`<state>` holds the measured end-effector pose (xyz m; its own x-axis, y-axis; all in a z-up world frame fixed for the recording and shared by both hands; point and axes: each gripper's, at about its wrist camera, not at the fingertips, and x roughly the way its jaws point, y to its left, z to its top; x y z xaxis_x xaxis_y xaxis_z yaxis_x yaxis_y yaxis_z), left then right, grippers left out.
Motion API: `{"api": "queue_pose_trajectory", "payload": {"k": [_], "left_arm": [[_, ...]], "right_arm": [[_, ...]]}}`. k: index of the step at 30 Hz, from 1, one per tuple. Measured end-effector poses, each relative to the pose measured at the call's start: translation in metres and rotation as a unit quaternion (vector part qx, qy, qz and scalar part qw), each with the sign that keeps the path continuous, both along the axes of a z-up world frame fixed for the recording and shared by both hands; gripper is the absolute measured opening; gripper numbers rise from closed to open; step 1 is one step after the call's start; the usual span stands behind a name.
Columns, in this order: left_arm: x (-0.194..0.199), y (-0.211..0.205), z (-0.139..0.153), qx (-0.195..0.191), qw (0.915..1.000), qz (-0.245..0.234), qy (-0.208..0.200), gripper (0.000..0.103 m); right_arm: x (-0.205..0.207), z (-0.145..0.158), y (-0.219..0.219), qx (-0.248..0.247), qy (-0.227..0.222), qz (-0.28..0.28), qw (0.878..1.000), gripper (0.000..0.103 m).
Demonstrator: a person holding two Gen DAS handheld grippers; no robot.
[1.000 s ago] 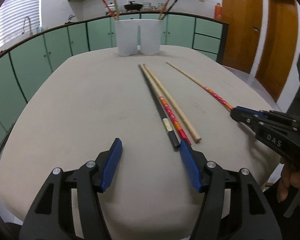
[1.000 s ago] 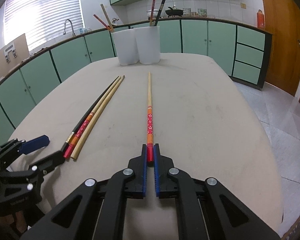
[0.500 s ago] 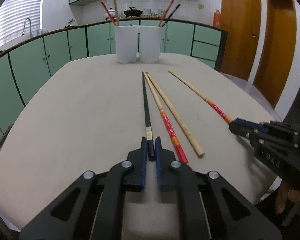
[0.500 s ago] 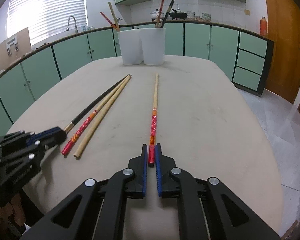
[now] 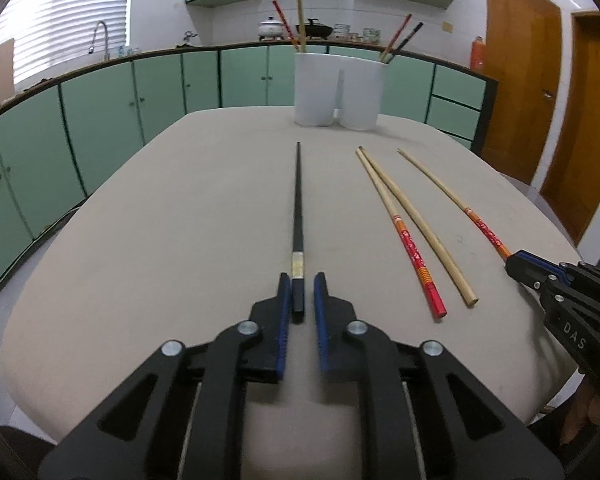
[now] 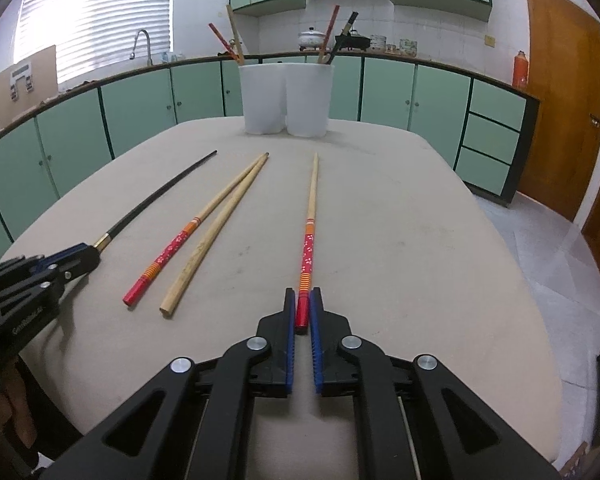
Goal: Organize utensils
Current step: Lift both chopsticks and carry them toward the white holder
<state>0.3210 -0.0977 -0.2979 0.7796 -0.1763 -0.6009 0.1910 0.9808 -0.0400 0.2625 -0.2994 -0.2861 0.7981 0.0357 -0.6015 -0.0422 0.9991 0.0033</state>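
Note:
My left gripper [image 5: 299, 280] is shut on the butt end of a black chopstick [image 5: 298, 204], which points away toward two white holders [image 5: 338, 94]. My right gripper [image 6: 302, 295] is shut on the red end of a red-patterned chopstick [image 6: 309, 236]. Between them on the table lie another red-patterned chopstick [image 5: 406, 236] and a plain wooden chopstick [image 5: 424, 228], crossing near their far tips. In the right wrist view the left gripper [image 6: 80, 254] holds the black chopstick [image 6: 160, 192] at the left. The holders [image 6: 286, 100] have several chopsticks standing in them.
The beige oval table [image 5: 160, 220] carries everything. Green cabinets [image 5: 100, 120] with a counter run behind it. Wooden doors [image 5: 520, 100] stand at the right. The right gripper also shows in the left wrist view [image 5: 514, 262] at the right table edge.
My left gripper closed on the black chopstick and drew it left, away from the other two chopsticks. My right gripper stays shut on the red-patterned chopstick.

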Motion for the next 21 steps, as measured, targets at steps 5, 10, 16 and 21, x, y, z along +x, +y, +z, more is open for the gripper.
{"api": "queue_pose_trajectory", "payload": {"k": [5,10,16,21], "left_arm": [[0.005,0.004,0.003,-0.014,0.9998,-0.007,0.009,0.006],[0.002,0.008,0.029,-0.029,0.9994,-0.008,0.015,0.006],[-0.007,0.013,0.064,-0.033,0.9994,-0.012,0.001,0.006],[-0.006,0.018,0.086,-0.035,0.9993,-0.012,-0.004,0.006]], "right_arm": [[0.001,0.004,-0.001,0.003,0.007,0.006,1.000,0.007],[-0.006,0.023,-0.001,0.015,0.012,0.004,1.000,0.006],[-0.014,0.061,-0.005,0.037,0.013,0.002,0.999,0.006],[-0.010,0.095,-0.009,0.039,0.011,0.007,0.999,0.006]]}}
